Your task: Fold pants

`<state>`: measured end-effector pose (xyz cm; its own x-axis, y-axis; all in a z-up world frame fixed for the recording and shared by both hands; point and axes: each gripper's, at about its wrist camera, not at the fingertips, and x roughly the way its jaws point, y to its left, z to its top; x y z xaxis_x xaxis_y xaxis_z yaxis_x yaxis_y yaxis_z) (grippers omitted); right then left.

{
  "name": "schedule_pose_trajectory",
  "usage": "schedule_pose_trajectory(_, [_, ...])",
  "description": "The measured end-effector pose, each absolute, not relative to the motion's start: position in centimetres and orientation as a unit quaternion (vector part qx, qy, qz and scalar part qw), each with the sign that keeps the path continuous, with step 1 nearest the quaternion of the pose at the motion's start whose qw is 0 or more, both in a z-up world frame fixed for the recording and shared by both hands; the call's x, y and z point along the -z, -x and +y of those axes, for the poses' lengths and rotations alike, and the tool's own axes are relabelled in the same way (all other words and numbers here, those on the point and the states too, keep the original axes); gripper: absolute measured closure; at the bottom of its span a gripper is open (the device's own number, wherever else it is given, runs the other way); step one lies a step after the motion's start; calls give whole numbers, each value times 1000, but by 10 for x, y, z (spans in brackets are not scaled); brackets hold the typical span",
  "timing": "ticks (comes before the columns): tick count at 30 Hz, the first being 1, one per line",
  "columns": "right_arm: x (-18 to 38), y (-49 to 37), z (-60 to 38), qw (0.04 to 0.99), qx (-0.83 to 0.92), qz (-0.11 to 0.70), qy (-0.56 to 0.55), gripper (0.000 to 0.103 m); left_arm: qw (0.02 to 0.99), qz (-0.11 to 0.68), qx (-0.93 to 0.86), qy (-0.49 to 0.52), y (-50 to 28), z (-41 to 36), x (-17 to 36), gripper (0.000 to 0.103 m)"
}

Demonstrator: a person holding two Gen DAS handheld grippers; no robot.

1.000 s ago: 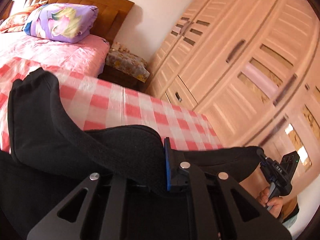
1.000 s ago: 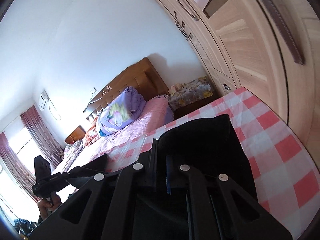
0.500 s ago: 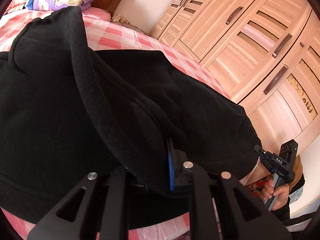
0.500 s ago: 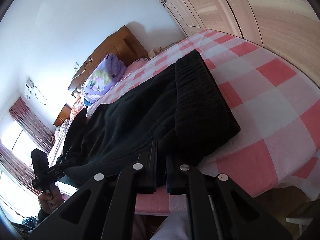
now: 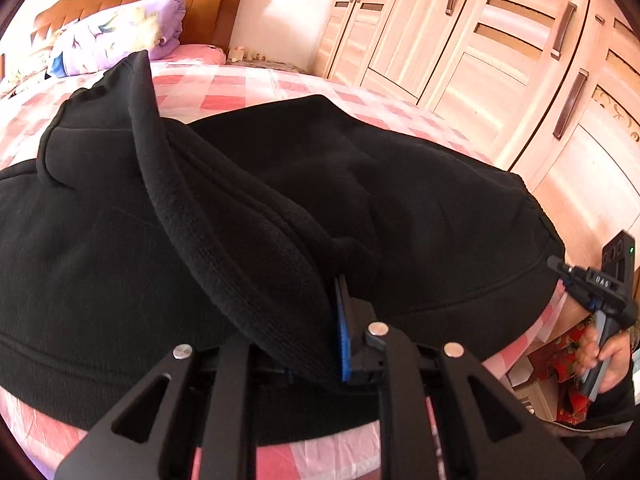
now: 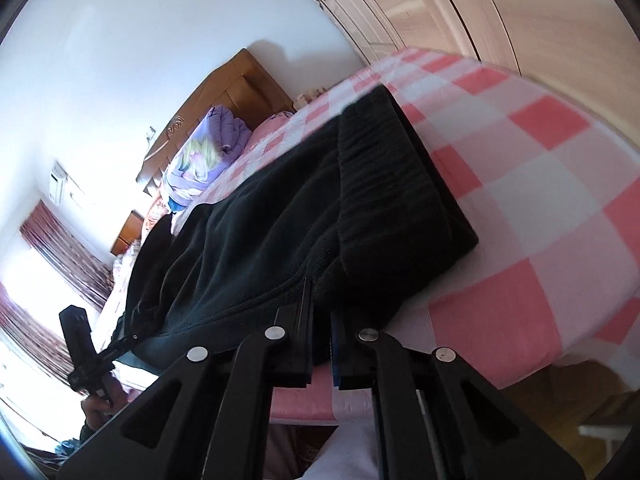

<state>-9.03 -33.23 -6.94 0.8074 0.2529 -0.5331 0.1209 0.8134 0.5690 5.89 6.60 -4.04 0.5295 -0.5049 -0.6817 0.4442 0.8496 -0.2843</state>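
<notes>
in the left wrist view the black pants (image 5: 400, 208) lie heaped across the pink checked bed (image 5: 248, 88), reaching to its near edge, with a thick ribbed band running from the far side down into the left gripper (image 5: 320, 336). that band sits between the jaws, against the blue pad on the right finger; the other finger is hidden under the cloth, and the grip looks barely loosened, the jaws narrow with cloth between them. at the right edge a hand (image 5: 600, 356) holds the right gripper (image 5: 556, 264), its tip at the hem of the pants. a purple pillow (image 5: 120, 32) lies by the headboard and a wardrobe (image 5: 500, 40) stands beside the bed. in the right wrist view the pants (image 6: 280, 220) spread across the bed (image 6: 540, 184), the ribbed waistband toward the wardrobe side, and the right gripper (image 6: 320, 312) is pressed together on a seam of the black cloth at the mattress edge. far left, the left gripper (image 6: 128, 340) meets the other end of the garment. the step in hand appears to be laying a fold down on the bed. the next move probably calls for letting go cleanly on both sides, without dragging the layers, then taking a fresh hold for another fold.
</notes>
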Motion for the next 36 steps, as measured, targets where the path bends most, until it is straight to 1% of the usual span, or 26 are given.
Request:
schedule_pose_trajectory(3, [62, 91, -325, 912, -28, 302, -276, 97, 875, 401, 269, 35, -57, 66, 42, 87])
schedule_pose_trajectory(6, [76, 85, -325, 904, -18, 328, -274, 97, 880, 395, 262, 24, -54, 64, 46, 86])
schedule_pose_trajectory(8, [77, 89, -325, 905, -20, 320, -280, 96, 881, 394, 262, 26, -53, 65, 46, 86])
schedule_pose_trajectory(12, [71, 86, -325, 899, -28, 339, -275, 88, 879, 396, 262, 40, -54, 68, 46, 84])
schedule_pose_trajectory(13, [70, 85, -327, 897, -27, 343, -278, 83, 880, 395, 261, 42, -54, 69, 46, 82])
schedule_pose_trajectory(14, [68, 84, -328, 894, -27, 347, -281, 79, 881, 395, 258, 44, -54, 70, 46, 79])
schedule_pose_trajectory(15, [66, 87, -329, 893, -27, 347, -287, 70, 882, 393, 255, 45, -53, 71, 46, 76])
schedule_pose_trajectory(16, [66, 89, -330, 893, -28, 345, -289, 55, 883, 392, 253, 45, -55, 71, 46, 72])
schedule_pose_trajectory(17, [64, 92, -329, 894, -31, 342, -287, 46, 884, 391, 253, 43, -54, 72, 46, 71])
schedule_pose_trajectory(18, [60, 96, -327, 899, -20, 339, -277, 30, 884, 390, 253, 43, -54, 73, 46, 71])
schedule_pose_trajectory(19, [56, 100, -325, 905, 0, 335, -262, 27, 885, 388, 253, 43, -53, 73, 46, 71])
schedule_pose_trajectory(21, [49, 108, -322, 917, 33, 322, -232, 27, 886, 387, 251, 41, -52, 72, 45, 71])
schedule_pose_trajectory(23, [39, 116, -324, 926, 63, 294, -227, 27, 887, 385, 250, 39, -51, 71, 45, 71])
schedule_pose_trajectory(26, [24, 119, -311, 944, 53, 259, -198, 27, 888, 384, 248, 39, -51, 71, 45, 71])
schedule_pose_trajectory(29, [23, 102, -278, 948, -3, 274, -160, 27, 889, 383, 247, 41, -50, 71, 46, 71])
schedule_pose_trajectory(33, [35, 70, -239, 943, -56, 305, -123, 27, 889, 384, 247, 41, -50, 70, 45, 71])
schedule_pose_trajectory(34, [40, 62, -230, 941, -64, 314, -114, 27, 888, 385, 247, 41, -50, 71, 45, 70])
schedule_pose_trajectory(36, [49, 52, -216, 935, -62, 334, -98, 25, 889, 385, 245, 39, -50, 73, 43, 58])
